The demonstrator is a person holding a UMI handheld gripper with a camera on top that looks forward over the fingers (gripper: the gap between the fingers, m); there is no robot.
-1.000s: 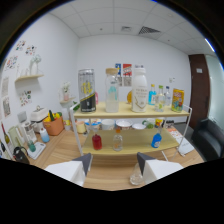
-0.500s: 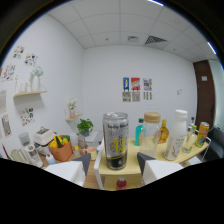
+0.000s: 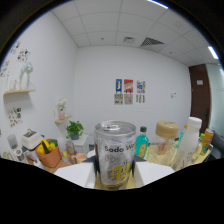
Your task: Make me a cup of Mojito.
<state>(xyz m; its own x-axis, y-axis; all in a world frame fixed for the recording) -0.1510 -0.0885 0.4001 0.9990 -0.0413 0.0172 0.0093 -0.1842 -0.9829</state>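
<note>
Gripping soda can (image 3: 115,154) between tongs (image 3: 116,176), both fingers pressing sides; keep upright, squeeze gently, avoid denting.

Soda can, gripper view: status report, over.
Gripper fingers flank the soda can; contact unclear. Can upright, top sealed. Teal bottle and white bottle behind it; nothing in between.

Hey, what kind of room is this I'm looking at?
Probably an office room set up as a drinks station: tiled ceiling, wall posters, bottles on a shelf, and a soda can between the gripper fingers.
</note>
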